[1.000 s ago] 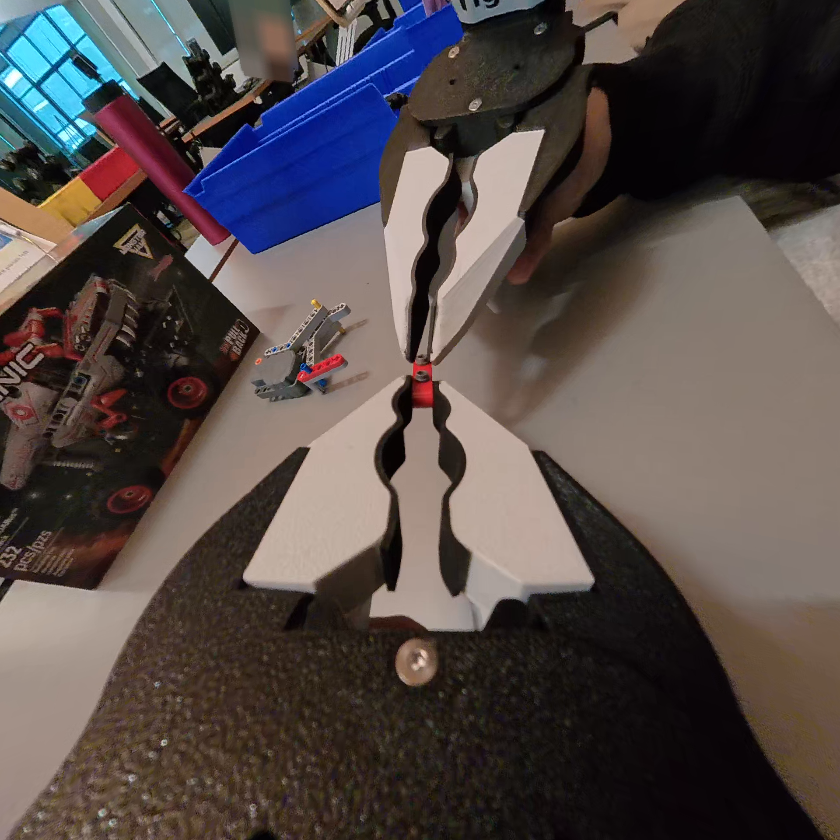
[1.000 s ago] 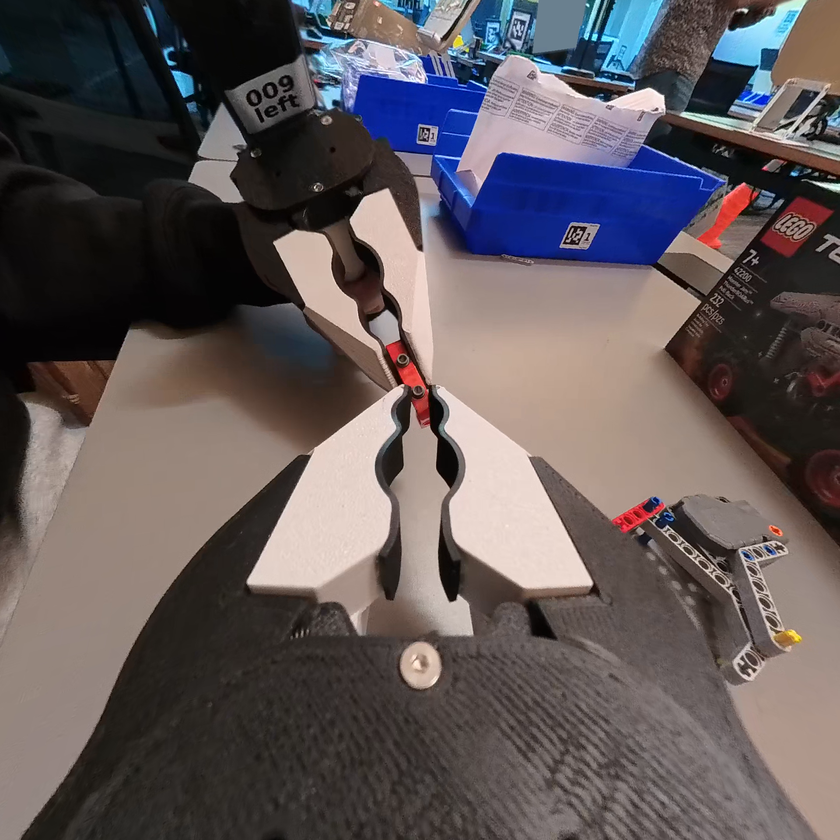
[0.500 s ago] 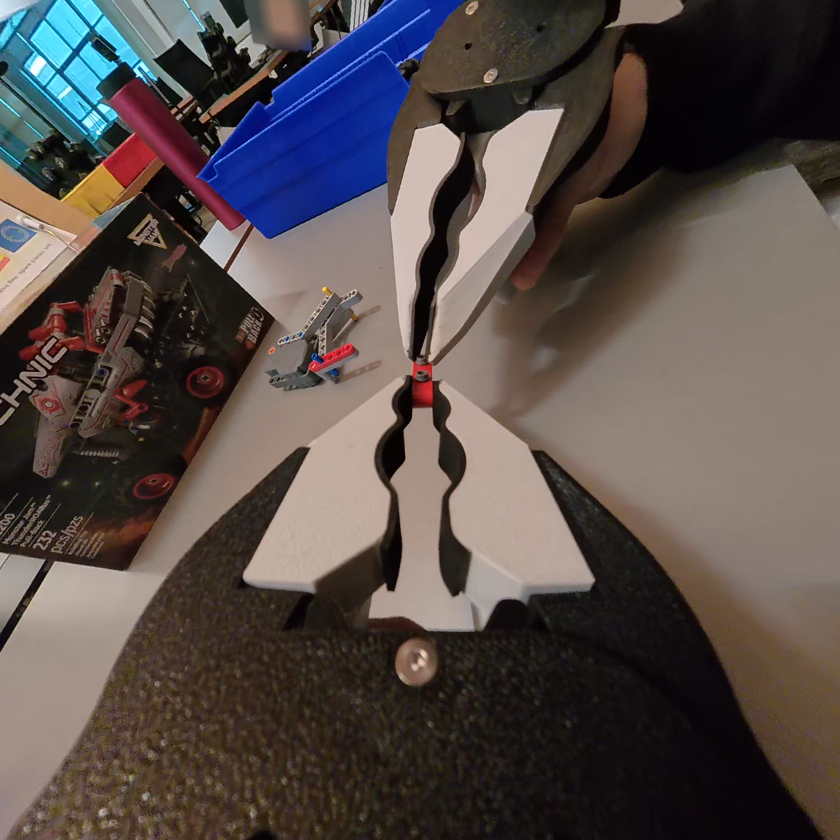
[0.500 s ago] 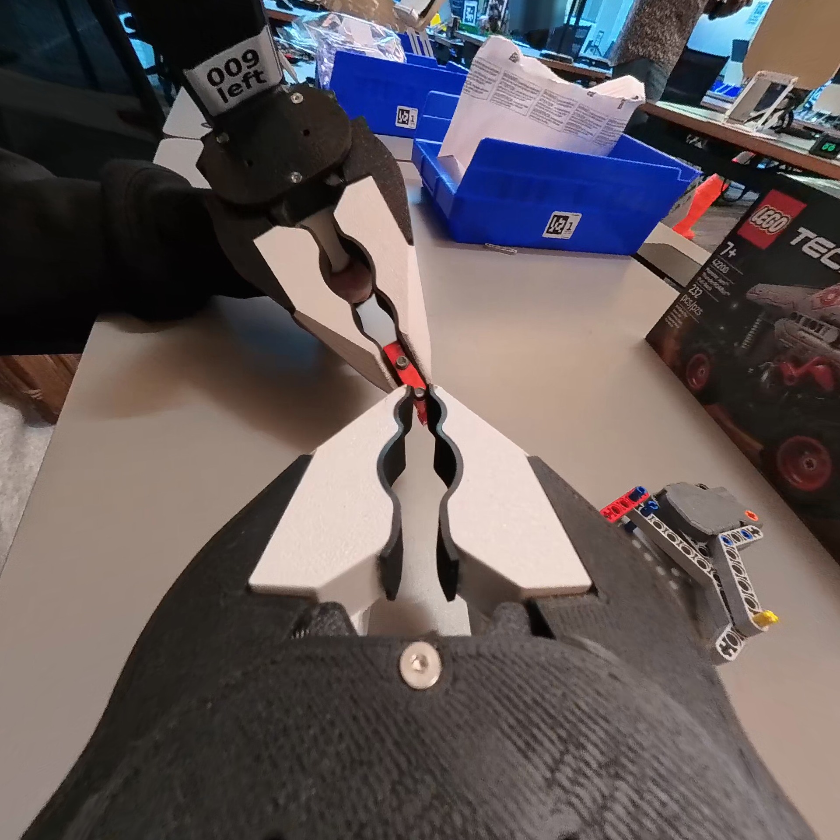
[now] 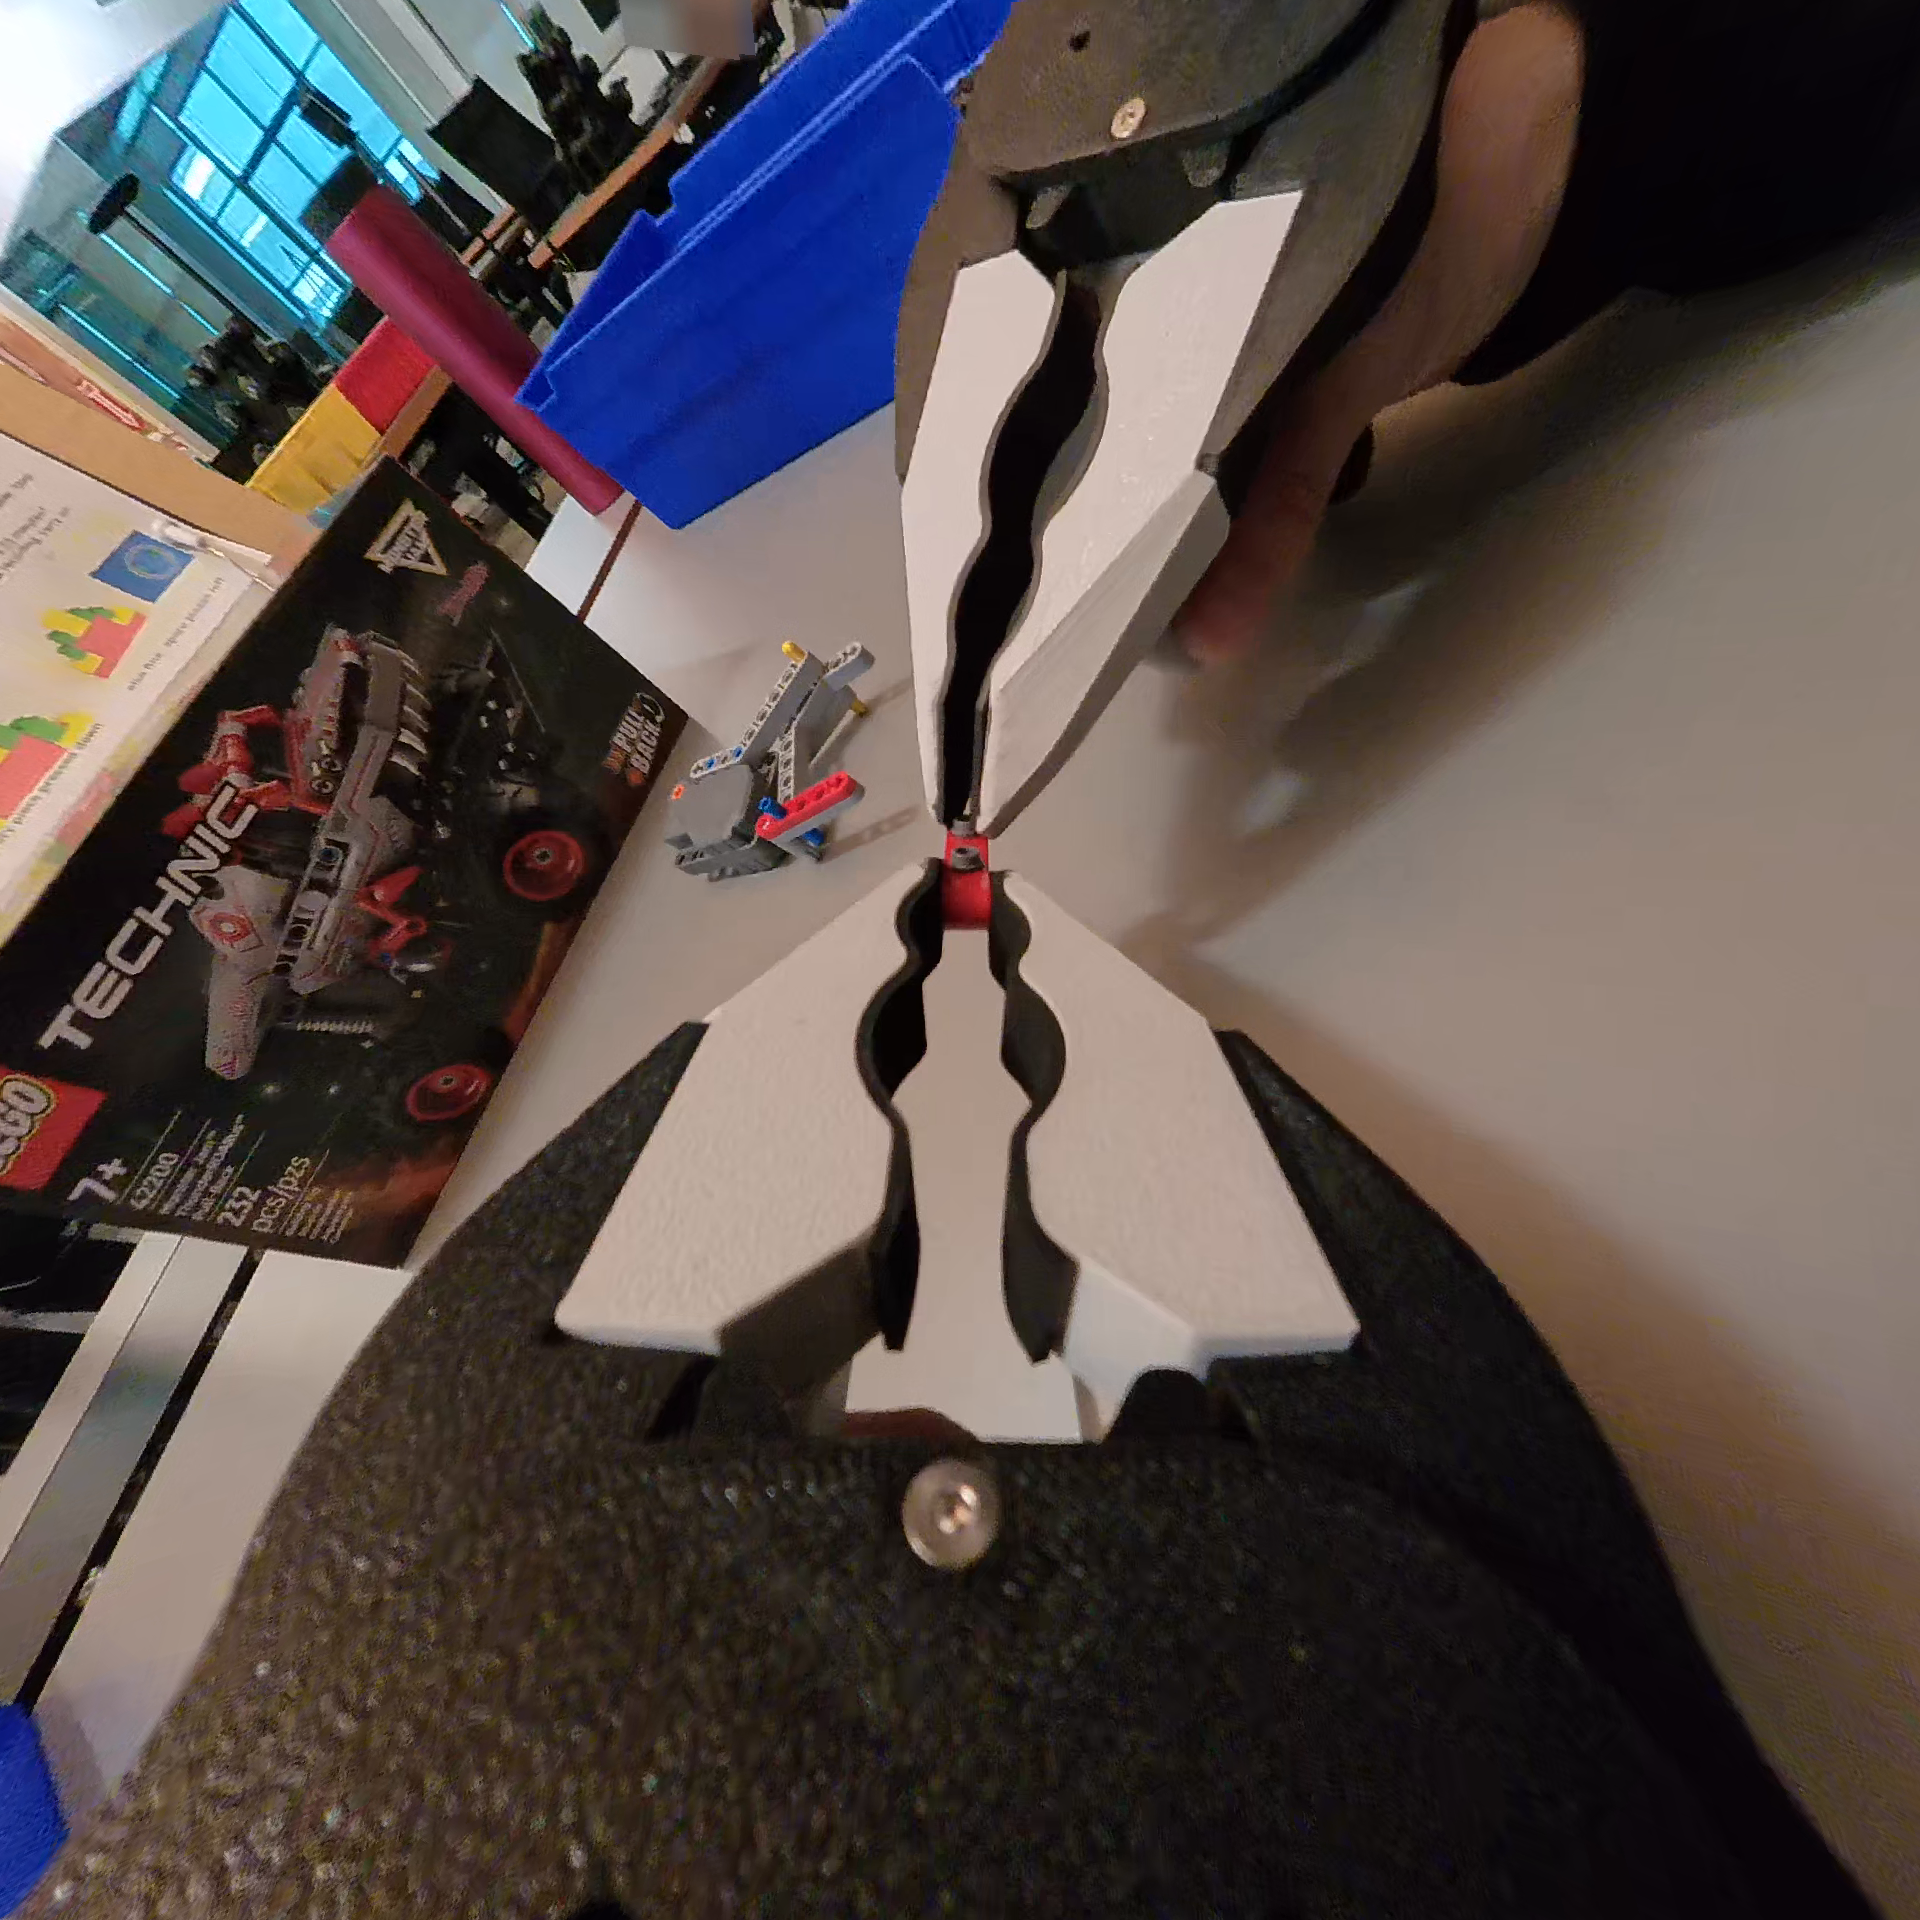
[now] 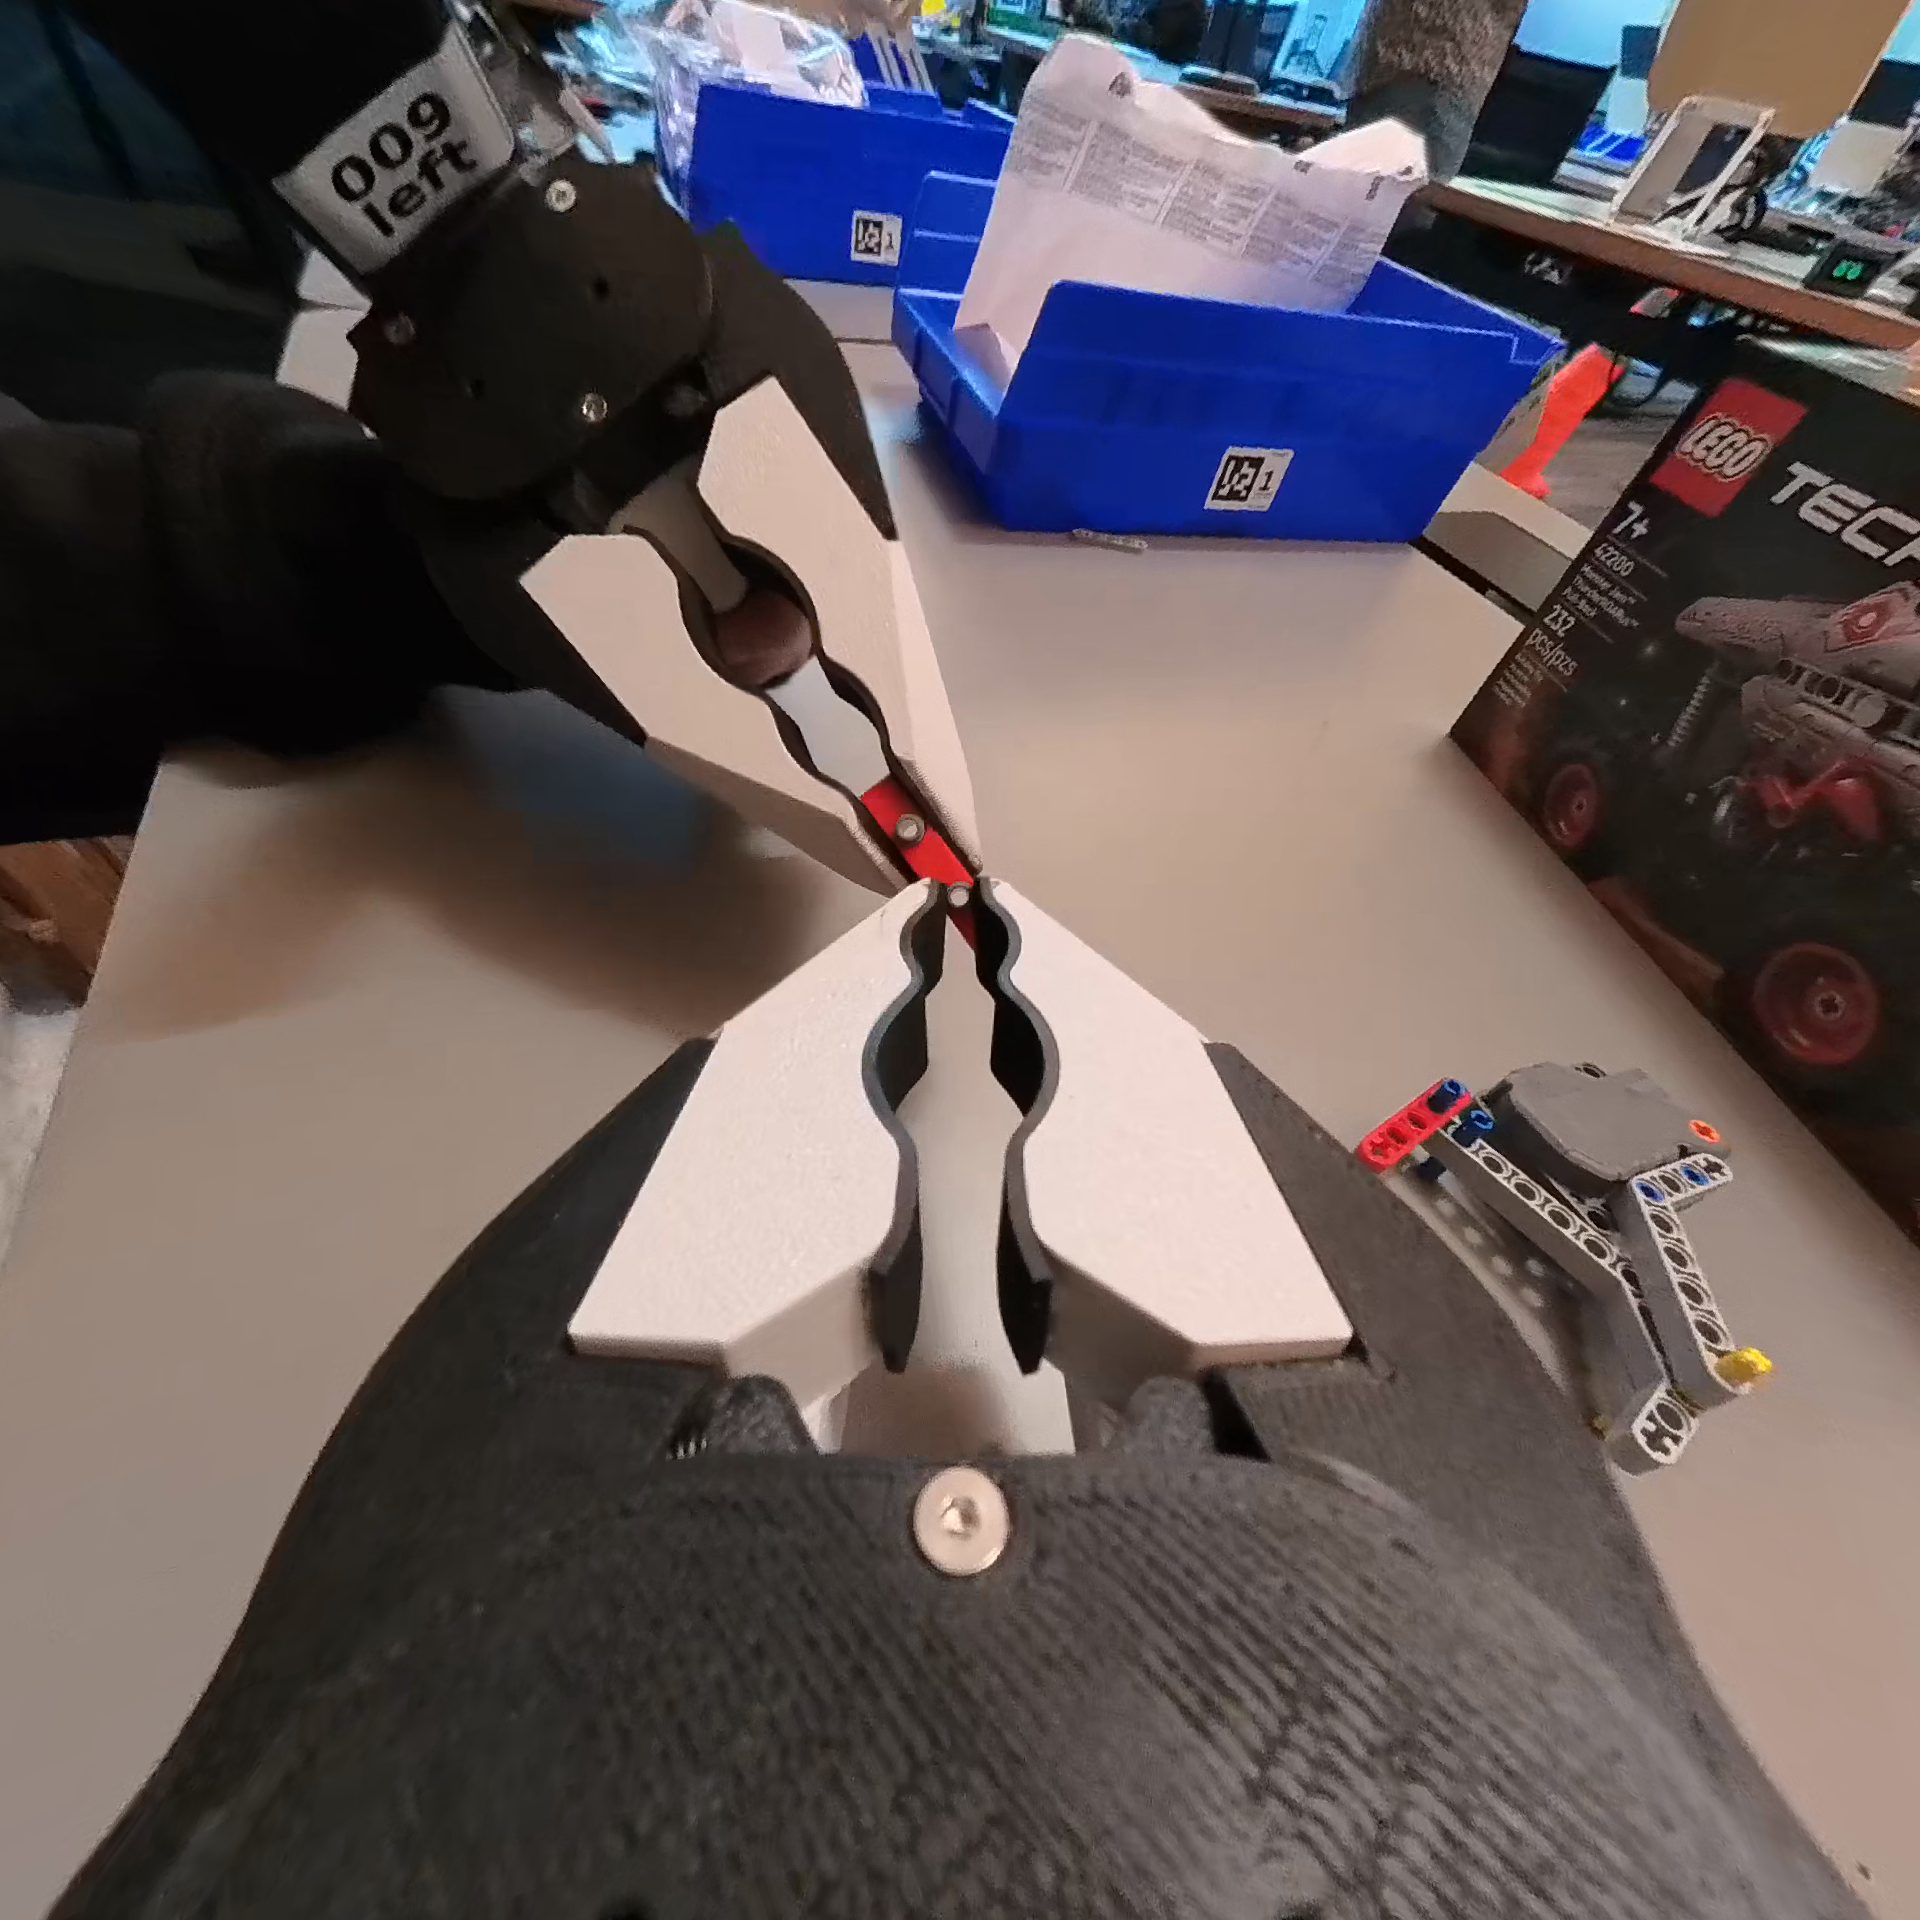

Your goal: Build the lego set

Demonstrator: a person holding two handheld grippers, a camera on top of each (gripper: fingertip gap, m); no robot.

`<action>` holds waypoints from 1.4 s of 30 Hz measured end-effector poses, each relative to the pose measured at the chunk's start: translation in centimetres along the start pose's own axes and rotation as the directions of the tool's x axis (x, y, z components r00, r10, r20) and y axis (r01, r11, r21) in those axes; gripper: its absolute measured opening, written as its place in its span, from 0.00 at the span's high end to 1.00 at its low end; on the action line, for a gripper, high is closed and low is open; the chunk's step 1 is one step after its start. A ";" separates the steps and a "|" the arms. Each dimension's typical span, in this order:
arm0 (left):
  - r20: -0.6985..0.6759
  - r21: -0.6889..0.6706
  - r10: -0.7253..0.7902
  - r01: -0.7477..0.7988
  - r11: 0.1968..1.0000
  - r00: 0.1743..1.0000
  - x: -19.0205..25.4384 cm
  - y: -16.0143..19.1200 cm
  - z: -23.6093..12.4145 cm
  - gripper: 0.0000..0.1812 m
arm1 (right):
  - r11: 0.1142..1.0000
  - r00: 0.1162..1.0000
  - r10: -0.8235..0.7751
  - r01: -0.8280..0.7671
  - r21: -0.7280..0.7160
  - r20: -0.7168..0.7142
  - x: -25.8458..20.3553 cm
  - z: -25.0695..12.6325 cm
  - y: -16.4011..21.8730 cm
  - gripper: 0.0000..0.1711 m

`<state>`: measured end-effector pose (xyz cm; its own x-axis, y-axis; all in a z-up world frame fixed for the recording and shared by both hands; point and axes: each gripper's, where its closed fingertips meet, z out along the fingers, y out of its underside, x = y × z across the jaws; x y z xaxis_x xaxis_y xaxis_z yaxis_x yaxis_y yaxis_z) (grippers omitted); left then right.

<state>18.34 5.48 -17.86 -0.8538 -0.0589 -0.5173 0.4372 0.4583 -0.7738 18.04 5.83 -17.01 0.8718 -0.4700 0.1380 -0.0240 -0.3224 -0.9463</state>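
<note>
Red lego beam pinched by left hand-held gripper, right hand-held gripper pinching grey pin.

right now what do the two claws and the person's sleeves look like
Both claws, left and right, have pale grey wedge-shaped fingers with wavy black inner edges, set in textured black bodies with a silver screw. The left claw's body carries a white label. The person wears black sleeves.
</note>
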 end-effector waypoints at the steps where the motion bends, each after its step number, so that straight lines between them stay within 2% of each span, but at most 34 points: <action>1: 0.002 -0.001 0.001 -0.001 1.000 1.000 0.0 0.0 0.0 0.97 | 1.000 1.000 0.001 -0.001 0.000 -0.003 0.0 0.0 0.0 0.98; 8: 0.028 -0.006 0.026 -0.026 1.000 0.999 -0.2 -0.2 -0.1 0.97 | 1.000 1.000 -0.005 0.005 0.006 -0.015 0.1 0.0 -0.1 0.97; 14: 0.050 -0.040 0.069 -0.067 0.997 0.996 -0.3 0.2 0.0 0.97 | 0.997 0.995 -0.074 0.073 -0.024 -0.062 0.2 0.1 0.3 0.98; 22: 0.132 -0.092 0.205 -0.194 0.977 0.970 -0.9 -0.1 -0.1 0.97 | 1.000 0.997 -0.014 0.015 0.005 -0.070 0.6 0.0 -0.2 0.98; 28: 0.170 -0.193 0.350 -0.317 0.929 0.921 -1.0 0.2 0.1 0.97 | 1.000 0.995 -0.016 0.014 -0.022 -0.102 0.9 0.3 0.1 0.98; 32: 0.204 -0.198 0.376 -0.339 0.920 0.904 -1.4 -0.3 0.0 0.97 | 1.000 0.995 0.002 0.000 0.015 -0.103 1.0 -0.1 -0.3 0.98; 35: 0.263 -0.266 0.427 -0.360 0.894 0.865 -2.8 0.3 -0.6 0.97 | 1.000 0.995 -0.014 0.013 -0.013 -0.102 0.9 -0.1 0.1 1.00; 38: 0.318 -0.174 0.362 -0.322 0.931 0.876 -3.6 -0.4 -1.6 0.97 | 1.000 0.995 -0.002 -0.001 -0.024 -0.095 0.8 0.0 0.2 1.00; 41: 0.325 -0.158 0.392 -0.359 0.920 0.861 -3.3 -1.3 -1.5 0.97 | 0.999 0.973 -0.030 0.024 -0.030 -0.230 3.2 -0.4 0.4 1.00; 42: 0.312 -0.140 0.385 -0.359 0.923 0.869 -2.9 -1.5 -1.3 0.97 | 0.996 0.958 -0.084 0.086 -0.004 -0.272 3.6 -0.6 -0.1 0.91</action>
<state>19.77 6.13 -14.73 -0.4853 -0.1514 -0.8612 0.6702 0.5681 -0.4775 20.87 3.65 -16.26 0.7044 -0.6473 0.2914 0.0492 -0.3651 -0.9297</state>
